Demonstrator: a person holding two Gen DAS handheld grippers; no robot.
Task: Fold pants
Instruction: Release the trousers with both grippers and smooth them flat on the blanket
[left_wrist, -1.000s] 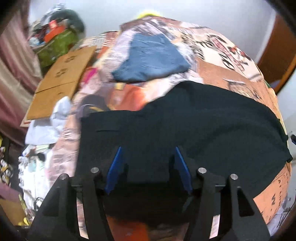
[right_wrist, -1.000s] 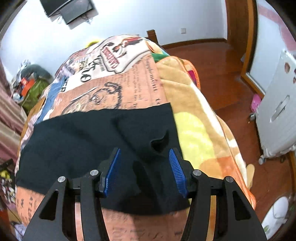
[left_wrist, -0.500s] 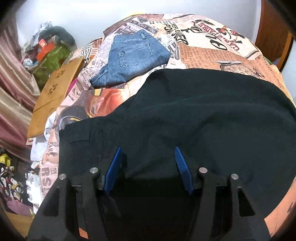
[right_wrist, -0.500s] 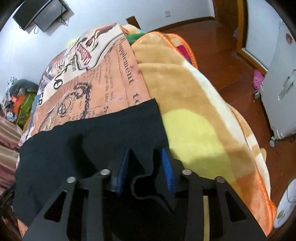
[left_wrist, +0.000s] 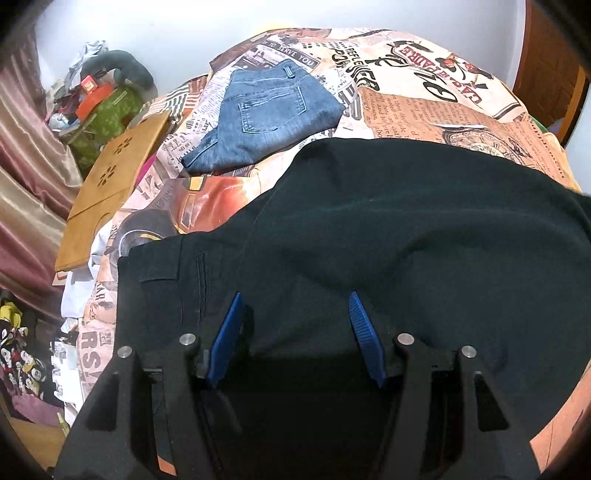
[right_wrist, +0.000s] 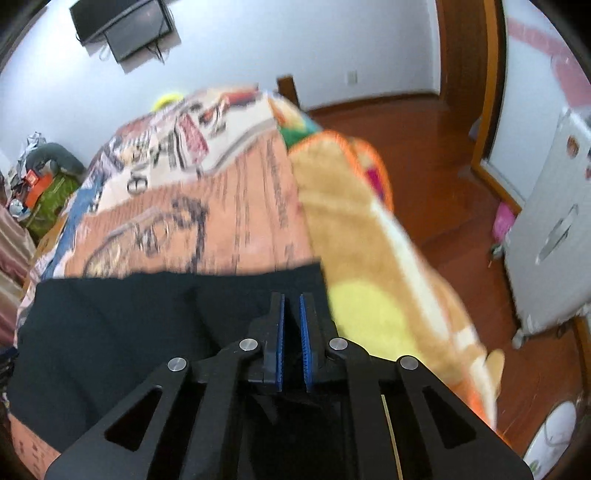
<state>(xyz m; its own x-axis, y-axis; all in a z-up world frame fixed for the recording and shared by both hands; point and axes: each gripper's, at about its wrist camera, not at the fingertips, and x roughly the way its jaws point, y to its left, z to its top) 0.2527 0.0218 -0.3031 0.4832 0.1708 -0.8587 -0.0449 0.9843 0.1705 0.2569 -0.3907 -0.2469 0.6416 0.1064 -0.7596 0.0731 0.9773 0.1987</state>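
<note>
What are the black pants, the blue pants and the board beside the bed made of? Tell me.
Black pants: matte woven cloth, probably cotton twill; no sheen, soft creases.
Blue pants: denim, by the faded blue and contrast stitching on the pocket.
Board: looks like pale wood or bamboo with a smooth finish and cut-out holes; could be laminate.

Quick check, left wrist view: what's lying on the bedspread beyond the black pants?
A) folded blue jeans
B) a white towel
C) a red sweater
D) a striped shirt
A: folded blue jeans, back pocket showing, lie on the printed bedspread just past the far edge of the black pants.
</note>
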